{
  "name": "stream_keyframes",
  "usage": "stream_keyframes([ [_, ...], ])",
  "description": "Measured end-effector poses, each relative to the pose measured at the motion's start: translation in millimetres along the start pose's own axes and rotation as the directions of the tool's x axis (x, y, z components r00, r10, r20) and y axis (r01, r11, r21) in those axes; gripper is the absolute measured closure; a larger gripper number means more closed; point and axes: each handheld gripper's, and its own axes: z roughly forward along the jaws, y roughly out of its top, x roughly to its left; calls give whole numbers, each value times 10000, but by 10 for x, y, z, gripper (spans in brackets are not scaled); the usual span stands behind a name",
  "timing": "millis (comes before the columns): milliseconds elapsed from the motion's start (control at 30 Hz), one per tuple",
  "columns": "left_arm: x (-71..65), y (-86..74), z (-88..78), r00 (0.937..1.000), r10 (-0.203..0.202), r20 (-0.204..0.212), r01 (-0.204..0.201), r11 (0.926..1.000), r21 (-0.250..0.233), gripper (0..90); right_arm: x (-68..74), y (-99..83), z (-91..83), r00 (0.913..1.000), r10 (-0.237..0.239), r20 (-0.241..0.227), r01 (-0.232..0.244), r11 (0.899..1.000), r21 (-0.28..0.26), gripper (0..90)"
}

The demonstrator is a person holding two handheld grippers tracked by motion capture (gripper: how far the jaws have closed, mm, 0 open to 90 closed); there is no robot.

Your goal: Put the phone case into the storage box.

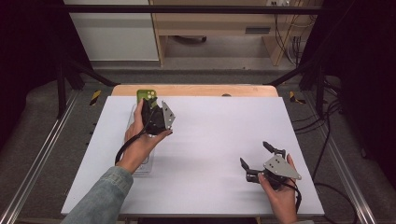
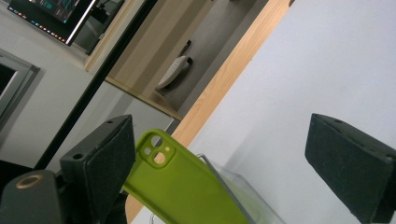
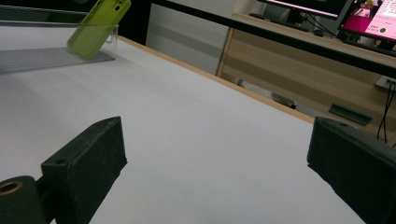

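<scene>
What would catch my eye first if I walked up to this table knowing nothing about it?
Probably the bright green phone case, leaning tilted in a clear plastic tray at the far left of the white table. Next, the two hand-held tools: the left gripper hangs open around the case, and the right gripper, also open, sits near the right front corner over bare tabletop.

My left hand (image 1: pixel 140 140) reaches out in a denim sleeve toward the table's far left corner, holding my black two-jaw left tool (image 1: pixel 148 109) with jaws spread wide. My right hand (image 1: pixel 280 193) holds the right tool (image 1: pixel 256 155) near the table's front right corner, jaws wide apart.
</scene>
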Motion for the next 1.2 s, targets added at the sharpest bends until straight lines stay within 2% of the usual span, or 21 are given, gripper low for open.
stream_keyframes([
  [267,-107,63,-59,9991,-38,422,43,9999,-124,78,1,-1,0,10000,-2,2,2,10000,20,47],
  [367,-185,97,-108,9976,-252,650,267,9994,-220,78,1,-1,1,10000,12,-7,-12,10000,11,47],
  [467,-249,126,-147,9964,-216,816,239,9993,-271,78,0,-1,-2,10000,11,-20,-11,10000,3,47],
  [600,-328,150,-175,9915,-431,1228,468,9985,-271,78,-3,0,-8,10000,26,-2,-26,10000,-24,47],
  [767,-373,195,-218,9870,-593,1495,648,9974,-325,78,1,0,-5,10000,21,-8,-21,10000,-23,47],
  [967,-384,246,-310,9718,-1202,2028,1341,9894,-558,77,3,0,-7,10000,46,-5,-46,10000,-9,47],
  [1000,-384,246,-310,9718,-1202,2028,1341,9894,-558,72,3,-1,-7,10000,42,-12,-42,10000,5,47],
  [1033,-379,248,-336,9651,-1487,2157,1661,9840,-645,72,3,-1,-8,10000,44,-13,-44,10000,8,47],
  [1100,-371,245,-350,9561,-1779,2329,1989,9775,-698,72,2,0,-12,10000,50,-11,-50,10000,-6,47],
  [1200,-357,244,-361,9485,-2008,2450,2244,9718,-722,71,-1,-1,-13,10000,55,4,-55,10000,1,47],
])
